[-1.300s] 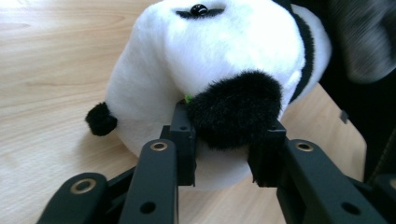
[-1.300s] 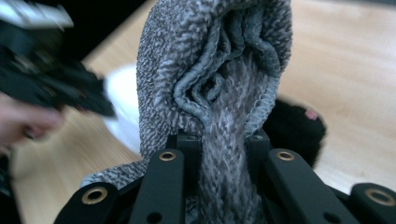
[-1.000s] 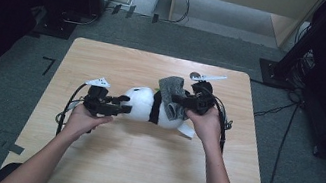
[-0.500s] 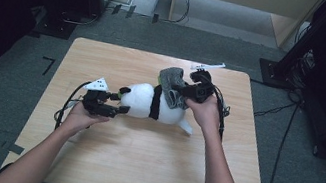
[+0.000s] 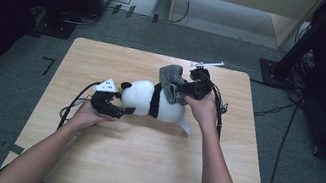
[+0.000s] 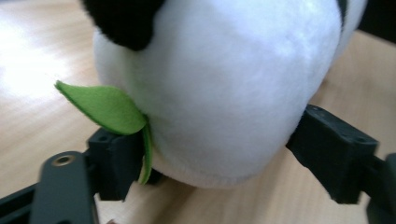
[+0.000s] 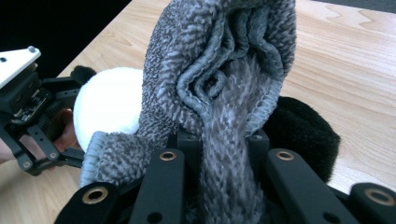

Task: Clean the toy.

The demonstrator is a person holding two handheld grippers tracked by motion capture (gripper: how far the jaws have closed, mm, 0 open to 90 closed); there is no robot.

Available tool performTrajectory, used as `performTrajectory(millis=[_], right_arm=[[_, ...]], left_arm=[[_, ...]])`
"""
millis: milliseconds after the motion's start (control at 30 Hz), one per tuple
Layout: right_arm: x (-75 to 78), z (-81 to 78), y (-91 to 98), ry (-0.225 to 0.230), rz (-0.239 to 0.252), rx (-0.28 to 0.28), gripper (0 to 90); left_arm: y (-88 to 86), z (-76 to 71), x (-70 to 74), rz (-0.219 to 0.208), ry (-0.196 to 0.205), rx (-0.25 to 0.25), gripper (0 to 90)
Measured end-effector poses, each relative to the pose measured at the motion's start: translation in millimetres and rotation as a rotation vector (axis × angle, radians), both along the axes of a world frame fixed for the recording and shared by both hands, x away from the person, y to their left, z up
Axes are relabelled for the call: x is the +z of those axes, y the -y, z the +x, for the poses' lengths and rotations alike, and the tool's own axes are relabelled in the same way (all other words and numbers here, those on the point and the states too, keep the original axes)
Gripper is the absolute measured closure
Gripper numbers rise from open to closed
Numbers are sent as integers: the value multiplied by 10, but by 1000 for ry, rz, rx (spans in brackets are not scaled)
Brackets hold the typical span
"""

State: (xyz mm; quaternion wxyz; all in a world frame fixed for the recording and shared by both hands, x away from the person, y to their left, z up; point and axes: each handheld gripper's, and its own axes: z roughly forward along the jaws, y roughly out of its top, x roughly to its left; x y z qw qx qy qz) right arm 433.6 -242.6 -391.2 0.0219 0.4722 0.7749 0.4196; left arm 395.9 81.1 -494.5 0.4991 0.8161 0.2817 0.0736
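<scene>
A black-and-white panda plush [image 5: 154, 101] lies on its side on the wooden table [image 5: 88, 159], head to the left. My left gripper [image 5: 123, 111] is at that head. Seen along the left gripper [image 6: 219, 154], the white head [image 6: 233, 84] sits round between the jaws, which have just been opening, with no squeeze visible. A green felt leaf [image 6: 105, 107] rests against one jaw. My right gripper [image 5: 182, 89] is shut on a grey knitted garment [image 5: 171, 77] at the panda's far end. In its own view, the right gripper [image 7: 219, 140] pinches the bunched knit [image 7: 224, 70].
Cables trail from both grippers across the table: left [image 5: 72, 103], right [image 5: 220, 117]. The right gripper view also shows the left gripper [image 7: 28, 121] beside the white head [image 7: 109, 98] and a black plush limb [image 7: 303, 130]. Dark floor surrounds the table.
The left hand has sunk a little toward the table and its jaws stand wider around the head. The right hand has drawn the grey knit slightly toward the table's far side.
</scene>
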Motion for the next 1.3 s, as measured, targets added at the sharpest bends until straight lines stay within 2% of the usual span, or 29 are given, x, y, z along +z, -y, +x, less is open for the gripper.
performTrajectory(millis=[67,133,200,233,333,433,500,533,600,633,700,800,900,1033,1167,1233,1300], right_arm=[[-3,0,-10,2,-3,-8,765],[0,1,-8,8,-1,-18,764],[16,-6,0,20,7,-26,763],[30,-11,4,28,10,-25,763],[120,-55,19,54,26,-34,763],[291,-125,51,78,82,-30,764],[432,-196,27,109,113,-16,764],[493,-234,-12,116,127,-2,764],[559,-316,-145,126,128,36,763],[554,-354,-231,125,124,54,763],[477,-413,-413,112,118,91,762],[262,-438,-665,73,105,131,760],[85,-445,-852,43,128,151,760],[7,-479,-1055,39,134,167,760],[-128,-443,-1145,27,67,150,760],[-196,-418,-1113,17,96,147,760],[-201,-421,-1093,23,90,144,760]], left_arm=[[0,1,18,-3,-3,15,333],[-16,-1,32,-19,-31,29,450],[-15,-16,52,-14,-33,39,514],[-15,-22,65,-18,-47,44,550],[-30,-38,111,-54,-66,54,645],[-45,-65,210,-99,-91,44,674],[-44,-98,262,-108,-98,55,676],[-35,-112,278,-109,-117,66,676],[16,-149,278,-84,-138,89,672],[24,-163,265,-84,-134,95,669],[33,-178,238,-82,-138,93,657],[42,-199,193,-63,-120,94,628],[34,-190,147,-59,-133,105,607],[13,-187,109,-71,-126,103,591],[16,-200,84,-53,-111,104,586],[15,-200,78,-46,-99,100,585],[26,-203,74,-47,-94,103,584]])
